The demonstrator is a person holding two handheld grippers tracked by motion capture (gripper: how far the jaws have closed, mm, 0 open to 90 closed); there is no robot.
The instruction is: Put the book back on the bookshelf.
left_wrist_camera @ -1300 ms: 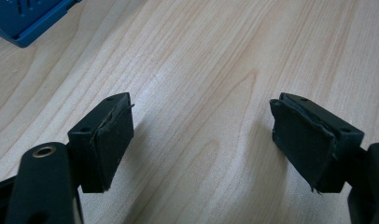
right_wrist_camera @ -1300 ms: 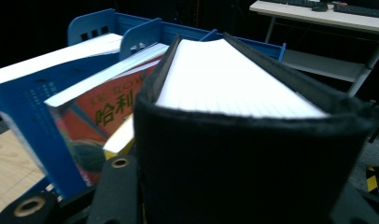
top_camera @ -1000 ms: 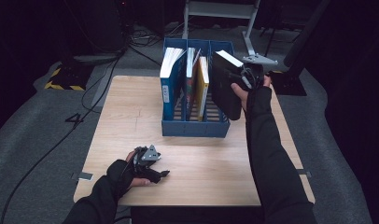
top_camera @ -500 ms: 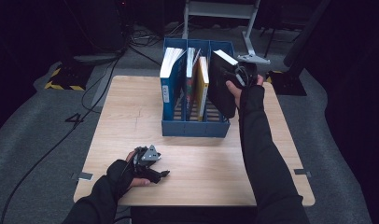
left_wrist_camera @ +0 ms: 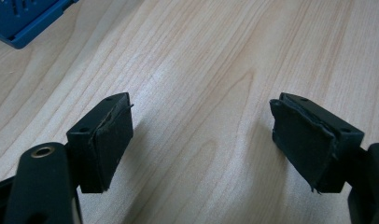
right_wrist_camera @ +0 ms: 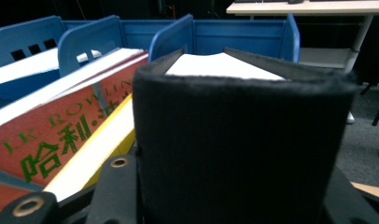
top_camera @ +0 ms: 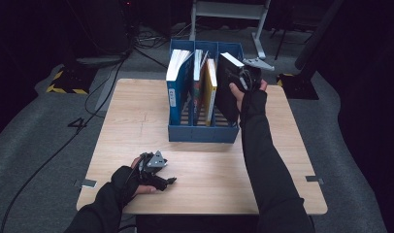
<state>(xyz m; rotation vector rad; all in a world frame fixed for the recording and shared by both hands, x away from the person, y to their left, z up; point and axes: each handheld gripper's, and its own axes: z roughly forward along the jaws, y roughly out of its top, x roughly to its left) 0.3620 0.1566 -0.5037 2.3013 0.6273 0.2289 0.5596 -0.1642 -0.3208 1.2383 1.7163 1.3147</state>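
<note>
Your right gripper (top_camera: 244,80) clamps a black book (top_camera: 227,87) by its spine, one jaw on each cover, at the right-hand slot of the blue rack (top_camera: 202,133) on the table (top_camera: 209,179). In the right gripper view the black book (right_wrist_camera: 243,140) sits square between the jaws, spine toward the camera and white pages fanning away toward the rack's back wall (the pads themselves are hidden behind the covers). From above, the book stands upright and slightly tilted, its lower part inside the right compartment, just beside a yellow book (top_camera: 210,90). A red book (right_wrist_camera: 61,135) with green lettering lies to the left of it in the next slot, and a blue-spined volume (top_camera: 176,87) fills the far left slot.

Your left gripper (top_camera: 156,172) rests on the bare wood near the table's front edge, well apart from the rack. Its jaws stand wide apart with nothing between them, only tabletop grain showing across the gap (left_wrist_camera: 201,140).
</note>
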